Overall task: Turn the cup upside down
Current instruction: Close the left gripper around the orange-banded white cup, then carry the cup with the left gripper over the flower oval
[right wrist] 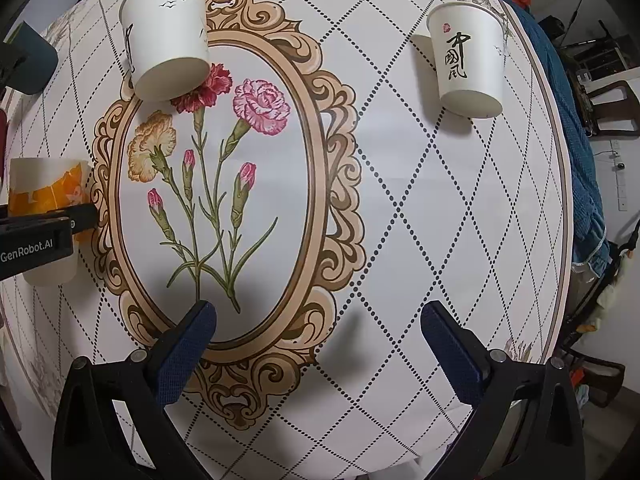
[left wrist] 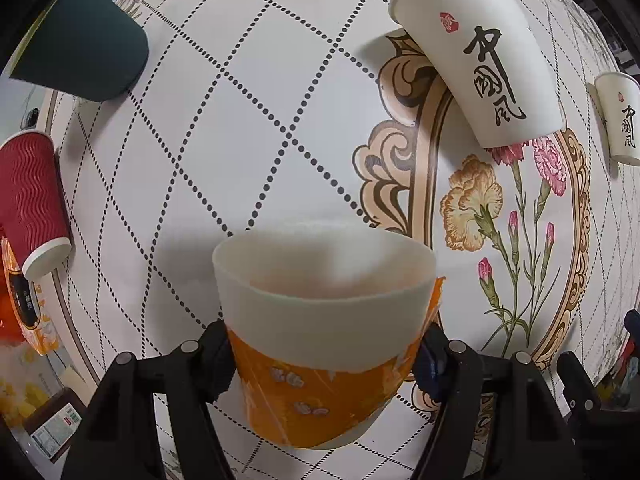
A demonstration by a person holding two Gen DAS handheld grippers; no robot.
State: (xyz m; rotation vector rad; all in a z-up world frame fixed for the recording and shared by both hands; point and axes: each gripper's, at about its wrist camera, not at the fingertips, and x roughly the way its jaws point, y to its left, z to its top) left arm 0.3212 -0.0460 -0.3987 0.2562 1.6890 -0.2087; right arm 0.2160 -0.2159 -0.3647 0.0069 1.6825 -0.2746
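The round table (right wrist: 400,184), under its diamond-patterned cloth with the oval carnation frame in the middle, is carrying several paper cups: two white ones with black calligraphy, one (right wrist: 168,40) standing at the far end of the oval and one (right wrist: 468,60) near the far right edge, plus a red ribbed cup (left wrist: 34,204) and a dark green one (left wrist: 80,40) along the left edge. The orange-and-white cup (left wrist: 324,336) is sitting directly between the fingers of the left gripper (left wrist: 324,364), which is closing on its orange wall from both sides; its long axis is running up away from the camera, the white-banded end farthest. Whether it is touching the cloth cannot be told. The right gripper (right wrist: 318,326) is hanging wide apart and empty over the near end of the oval, well away, so the flip looks like the left hand's work: a roll of the wrist about the grip line.
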